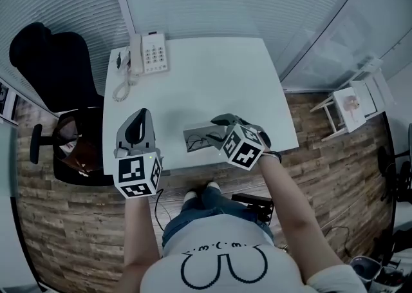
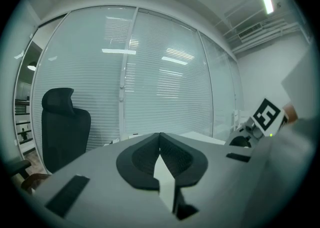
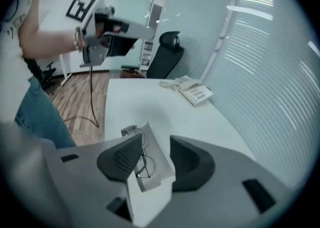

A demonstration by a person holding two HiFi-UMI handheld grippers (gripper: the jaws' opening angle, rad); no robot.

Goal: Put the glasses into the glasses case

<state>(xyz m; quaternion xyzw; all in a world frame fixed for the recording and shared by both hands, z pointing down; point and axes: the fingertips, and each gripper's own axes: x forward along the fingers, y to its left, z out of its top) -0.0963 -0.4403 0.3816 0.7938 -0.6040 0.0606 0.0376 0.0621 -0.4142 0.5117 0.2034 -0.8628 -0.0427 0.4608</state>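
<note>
Judging by the right gripper view, the glasses lie inside the open glasses case on the tabletop. My right hand-held gripper hangs above them, jaws apart and empty. My left hand-held gripper is closed on nothing. Risk: a temple overhanging the rim could get pinched when the case is closed. One jaw hides part of the case, so I cannot confirm seating.

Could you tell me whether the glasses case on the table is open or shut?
Open: the pale grey rectangular glasses case shows its inside, with thin wire-framed glasses lying there.
</note>
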